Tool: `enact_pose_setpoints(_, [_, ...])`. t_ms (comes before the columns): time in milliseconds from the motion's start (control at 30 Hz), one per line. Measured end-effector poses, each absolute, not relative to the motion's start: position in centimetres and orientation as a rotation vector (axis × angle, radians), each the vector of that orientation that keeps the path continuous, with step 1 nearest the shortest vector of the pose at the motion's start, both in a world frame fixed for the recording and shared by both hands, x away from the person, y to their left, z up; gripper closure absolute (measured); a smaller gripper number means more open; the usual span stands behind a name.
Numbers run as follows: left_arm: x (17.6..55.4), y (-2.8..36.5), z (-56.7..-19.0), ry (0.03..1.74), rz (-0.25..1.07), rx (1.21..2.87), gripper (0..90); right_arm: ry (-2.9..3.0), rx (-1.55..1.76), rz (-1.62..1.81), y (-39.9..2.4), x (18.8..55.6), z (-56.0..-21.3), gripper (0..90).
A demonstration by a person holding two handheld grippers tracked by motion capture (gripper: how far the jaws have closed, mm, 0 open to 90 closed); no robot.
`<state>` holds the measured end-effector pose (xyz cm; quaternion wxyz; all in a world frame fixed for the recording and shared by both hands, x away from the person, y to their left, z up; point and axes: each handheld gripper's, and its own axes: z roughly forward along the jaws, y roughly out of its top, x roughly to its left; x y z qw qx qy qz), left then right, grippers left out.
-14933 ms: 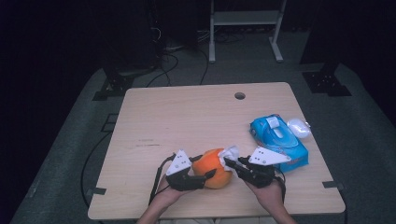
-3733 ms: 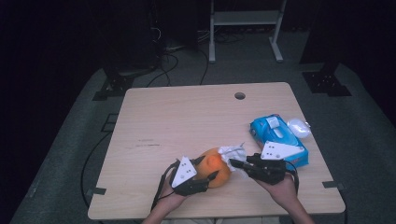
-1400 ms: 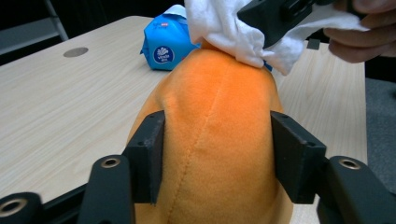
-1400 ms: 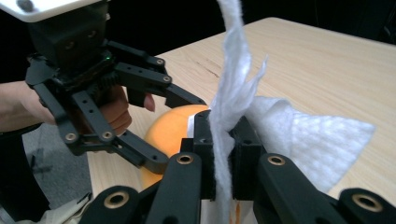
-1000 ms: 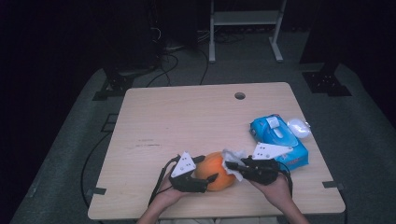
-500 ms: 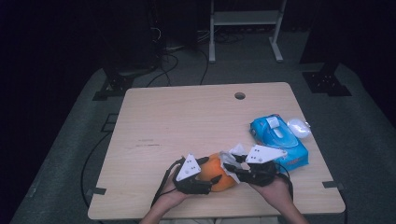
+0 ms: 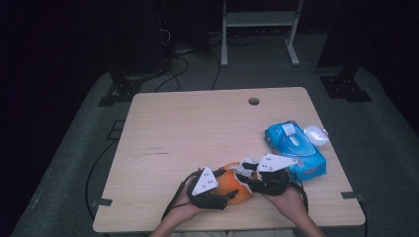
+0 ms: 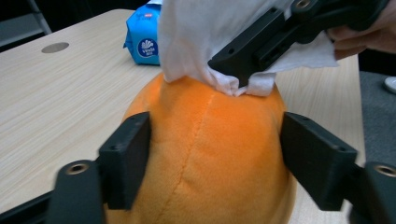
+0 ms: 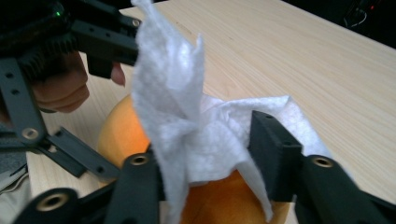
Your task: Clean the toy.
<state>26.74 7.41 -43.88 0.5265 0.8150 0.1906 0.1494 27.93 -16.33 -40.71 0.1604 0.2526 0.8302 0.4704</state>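
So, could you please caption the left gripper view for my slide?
Left gripper grips a round orange plush toy while the right gripper presses a crumpled white tissue onto it.

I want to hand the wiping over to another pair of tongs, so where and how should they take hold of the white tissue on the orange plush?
Best taken by the loose flap that stands up from the white tissue, coming from above. The lower bunch lies crumpled between the right tongs against the orange plush ball, leaving little free to pinch there. The upright flap is thin and clear, so two pads could likely close on it flat.
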Motion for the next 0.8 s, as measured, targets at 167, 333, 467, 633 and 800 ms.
enact_pose_setpoints(167, [27.3,8.5,-43.9,0.503,0.348,1.933,12.3,2.355,0.763,1.397,-17.4,28.3,-40.6,74.2])
enact_pose_setpoints(333, [27.5,8.0,-44.6,0.492,0.363,1.937,17.9,2.31,0.838,1.465,-18.8,28.5,-40.2,80.1])
enact_pose_setpoints(467, [27.3,7.6,-44.6,0.505,0.405,1.927,33.0,2.319,0.781,1.496,-17.7,27.6,-39.5,80.6])
enact_pose_setpoints(633, [27.2,7.8,-44.5,0.525,0.4,1.926,37.2,2.323,0.75,1.455,-17.1,27.4,-39.6,80.6])
enact_pose_setpoints(800, [27.1,7.9,-44.4,0.483,0.311,1.918,36.0,2.262,0.87,1.374,-19.3,28.6,-40.4,80.6])
